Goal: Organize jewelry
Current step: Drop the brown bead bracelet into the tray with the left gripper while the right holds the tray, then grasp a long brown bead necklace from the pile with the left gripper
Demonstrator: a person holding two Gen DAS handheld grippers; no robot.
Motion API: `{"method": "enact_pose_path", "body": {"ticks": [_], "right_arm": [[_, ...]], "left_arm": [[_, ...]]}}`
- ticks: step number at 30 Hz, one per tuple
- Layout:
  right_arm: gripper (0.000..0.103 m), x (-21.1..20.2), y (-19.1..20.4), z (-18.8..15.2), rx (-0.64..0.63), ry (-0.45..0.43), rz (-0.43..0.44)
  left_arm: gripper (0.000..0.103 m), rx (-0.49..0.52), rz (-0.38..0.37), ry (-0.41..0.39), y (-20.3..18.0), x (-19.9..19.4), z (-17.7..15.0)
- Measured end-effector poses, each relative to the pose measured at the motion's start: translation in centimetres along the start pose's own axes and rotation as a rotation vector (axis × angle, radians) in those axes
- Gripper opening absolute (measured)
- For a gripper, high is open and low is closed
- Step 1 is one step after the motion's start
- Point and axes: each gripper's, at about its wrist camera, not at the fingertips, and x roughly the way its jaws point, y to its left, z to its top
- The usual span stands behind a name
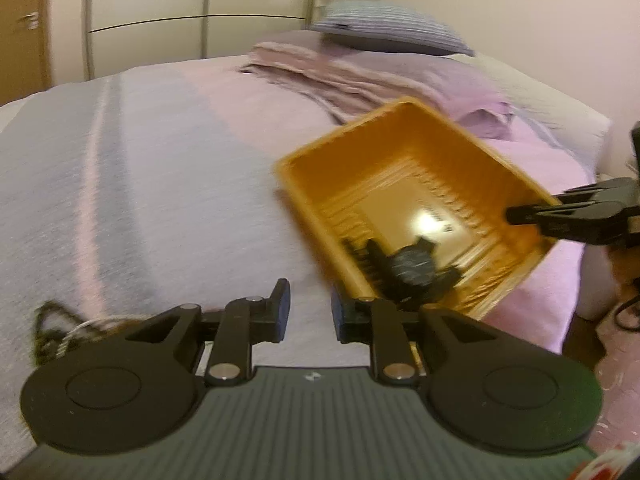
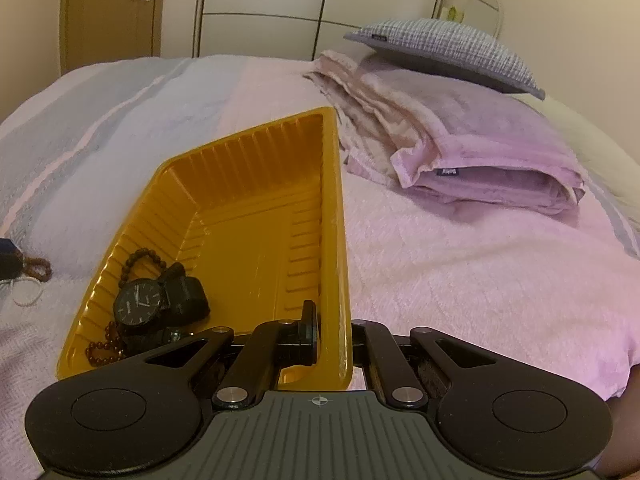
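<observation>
A yellow ribbed plastic tray (image 2: 256, 216) is tilted above the bed. My right gripper (image 2: 334, 338) is shut on its near right wall. The tray holds a black wristwatch (image 2: 140, 304) and a string of brown beads (image 2: 108, 346). In the left wrist view the tray (image 1: 404, 152) sits to the right, with the watch (image 1: 412, 268) in its low corner and the right gripper (image 1: 532, 214) clamped on its rim. My left gripper (image 1: 308, 316) is open and empty, just left of the tray. More jewelry, a chain and beads (image 1: 60, 330), lies on the bed at its left.
The bed has a pink and grey cover (image 2: 460, 272). A folded purple blanket (image 2: 480, 152) and a grey pillow (image 2: 444, 52) lie at the far right. A brown bead loop and white cord (image 2: 34, 276) rest on the bed left of the tray.
</observation>
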Motion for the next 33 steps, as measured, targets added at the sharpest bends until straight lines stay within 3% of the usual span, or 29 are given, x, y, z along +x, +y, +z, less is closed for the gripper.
{"method": "enact_pose_path", "body": {"ticks": [17, 25, 33], "right_arm": [[0.006, 0.5, -0.5, 1.9, -0.137, 0.12, 0.083], [0.006, 1.5, -1.2, 3.0, -0.195, 0.137, 0.112], [0.006, 1.5, -1.1, 2.9, -0.203, 0.137, 0.114]], "left_arm": [[0.025, -0.124, 0.216, 0.017, 7.7, -3.9, -4.1], [0.025, -0.144, 0.265, 0.035, 9.7, -4.7, -5.8], [0.025, 0.018, 0.265, 0.067, 9.2, -2.8, -4.8]]}}
